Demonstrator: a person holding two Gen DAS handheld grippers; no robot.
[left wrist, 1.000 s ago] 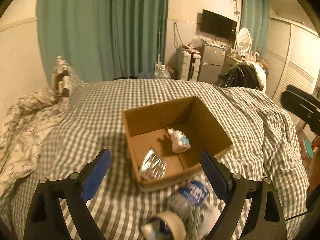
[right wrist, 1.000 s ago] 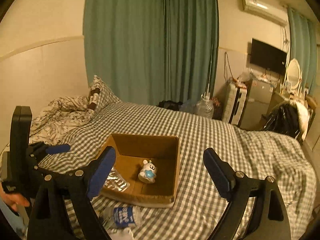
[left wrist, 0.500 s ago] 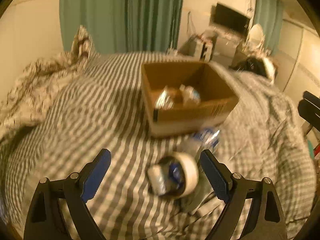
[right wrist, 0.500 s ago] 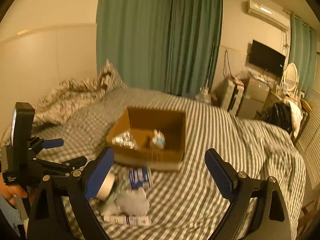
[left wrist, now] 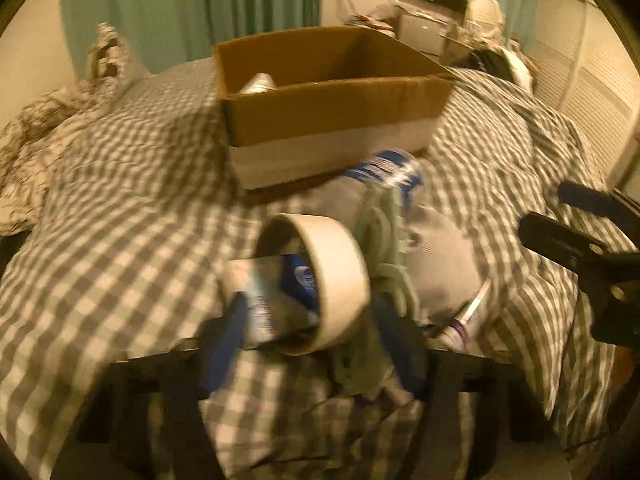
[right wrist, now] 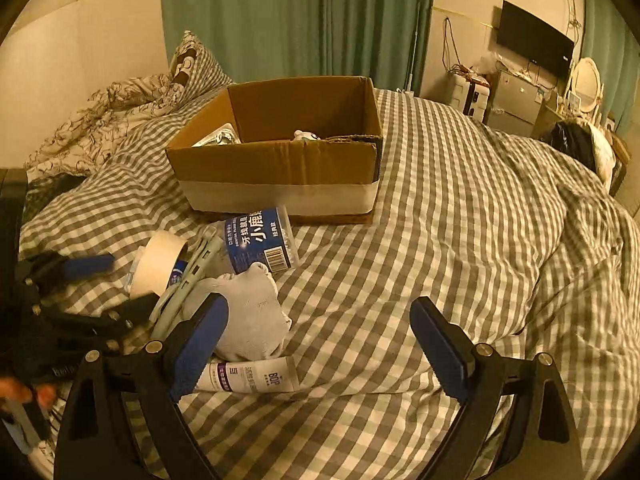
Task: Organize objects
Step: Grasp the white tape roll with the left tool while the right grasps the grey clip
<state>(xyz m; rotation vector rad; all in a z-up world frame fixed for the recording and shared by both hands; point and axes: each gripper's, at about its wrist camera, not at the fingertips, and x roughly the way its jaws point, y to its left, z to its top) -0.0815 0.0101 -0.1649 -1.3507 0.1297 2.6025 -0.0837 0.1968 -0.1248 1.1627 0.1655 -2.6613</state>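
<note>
An open cardboard box [right wrist: 280, 168] stands on the checked bedspread [right wrist: 460, 240], with a foil packet [right wrist: 218, 138] and a small white toy [right wrist: 306, 135] inside. In front of it lies a pile: a tape roll [right wrist: 158, 262], a blue-labelled tub [right wrist: 260, 242], a grey sock [right wrist: 248, 312] and a white tube [right wrist: 252, 376]. My left gripper [left wrist: 312, 344] is closing around the tape roll [left wrist: 336, 276], which sits between its fingers; the blurred picture shows no pad pressing on it. My right gripper [right wrist: 320, 336] is open over the bedspread, its left finger above the sock and tube.
A crumpled patterned duvet [right wrist: 108, 120] and a pillow [right wrist: 192, 64] lie at the far left. A pale green plastic piece [right wrist: 188, 280] rests beside the tape roll. The bed drops away on the right toward a dark bag [right wrist: 572, 144] and cabinets. A person's fingers [right wrist: 24, 392] show at lower left.
Both grippers have come down toward the pile in front of the box, which now shows side-on. The left jaws have narrowed around the tape roll. The right jaws keep their width.
</note>
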